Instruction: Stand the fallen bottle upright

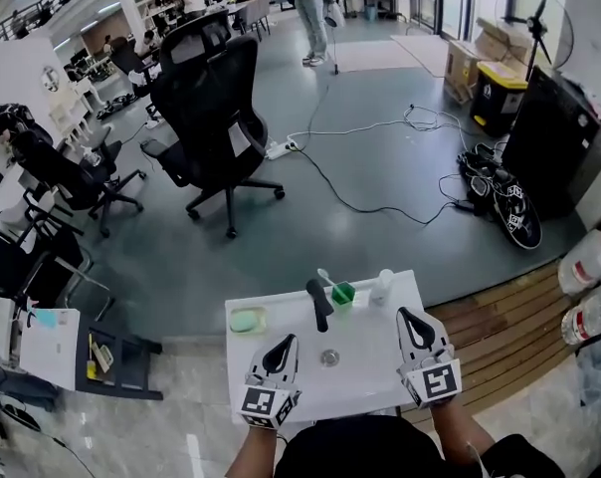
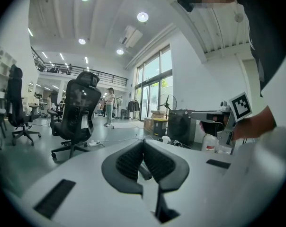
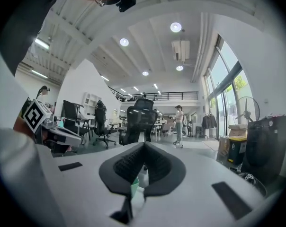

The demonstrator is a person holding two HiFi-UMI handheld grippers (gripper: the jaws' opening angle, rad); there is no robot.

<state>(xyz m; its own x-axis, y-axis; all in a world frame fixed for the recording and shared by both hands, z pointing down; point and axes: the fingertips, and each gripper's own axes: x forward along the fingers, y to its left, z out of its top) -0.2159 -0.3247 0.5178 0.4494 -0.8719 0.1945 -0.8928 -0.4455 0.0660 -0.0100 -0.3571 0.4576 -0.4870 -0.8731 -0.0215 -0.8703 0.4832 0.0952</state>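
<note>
A white bottle (image 1: 382, 287) is standing upright near the far right corner of a small white counter (image 1: 365, 371), just beside a green cup (image 1: 342, 293). The left gripper (image 1: 284, 339) and right gripper (image 1: 408, 314) are hovering over the counter's near side, not touching the bottle. Each has its jaws pressed together, pinching nothing.

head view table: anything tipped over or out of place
A dark elongated item lies flat on the white table, beside the green cup; the white bottle stands upright. Nothing looks spilled.
</note>
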